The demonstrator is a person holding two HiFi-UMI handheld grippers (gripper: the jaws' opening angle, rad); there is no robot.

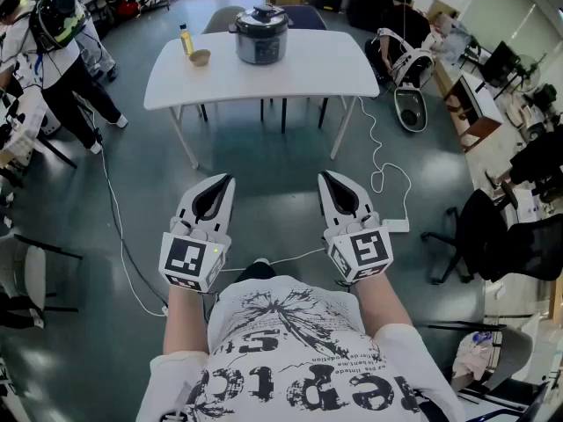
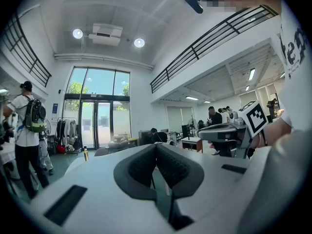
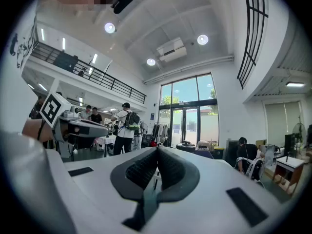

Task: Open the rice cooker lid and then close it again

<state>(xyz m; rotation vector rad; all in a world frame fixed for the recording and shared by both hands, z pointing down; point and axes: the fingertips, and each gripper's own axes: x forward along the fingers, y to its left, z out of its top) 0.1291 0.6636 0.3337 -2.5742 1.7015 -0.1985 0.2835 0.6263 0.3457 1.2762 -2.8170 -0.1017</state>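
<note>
The left gripper [image 1: 223, 181] and right gripper [image 1: 328, 178] are held level, jaws pressed together on nothing, well short of the closed rice cooker [image 1: 260, 35] on the white table [image 1: 327, 67].

The person wears a white short-sleeved T-shirt [image 1: 295, 359] printed in black with a spiky, splashed graphic and a line of large lettering below it. The left hand-held gripper [image 1: 226, 180] and the right hand-held gripper [image 1: 325, 176] have smooth white shells tapering to dark grey ribbed pads [image 2: 141, 168], and each carries a cube [image 1: 187, 260] faced with black-and-white square markers
</note>
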